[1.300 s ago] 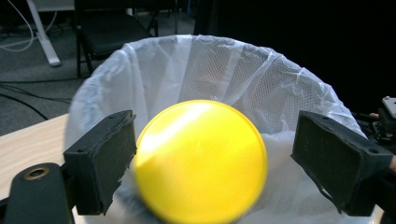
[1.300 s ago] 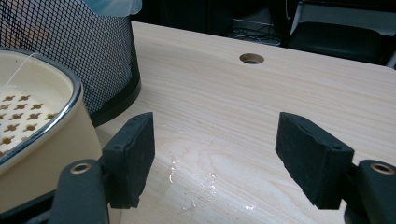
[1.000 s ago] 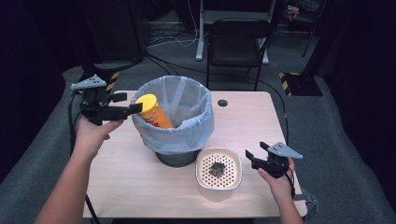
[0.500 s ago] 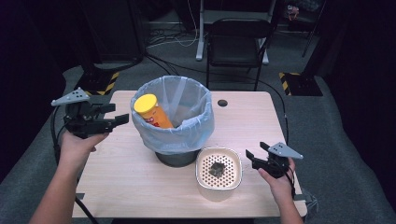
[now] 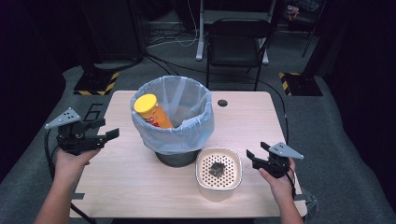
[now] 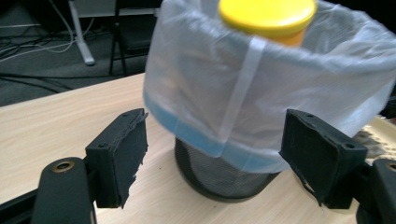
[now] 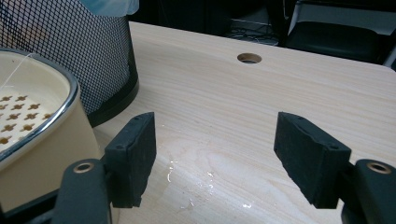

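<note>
While the right gripper (image 5: pixel 252 159) hovers near the front edge of the table (image 5: pixel 140 191), jaws apart and empty, just right of the cream strainer pot (image 5: pixel 198 169) with its dark scrap (image 5: pixel 217 169), the left gripper (image 5: pixel 106 128) hangs left of the lined bin (image 5: pixel 187 135). Its jaws have just been opening, with nothing between them. The yellow-lidded can (image 5: pixel 152 112) leans inside the bin, its top above the rim. A careless grab could knock the pot's rim and tip it. The protruding can might also deflect anything emptied in.
</note>
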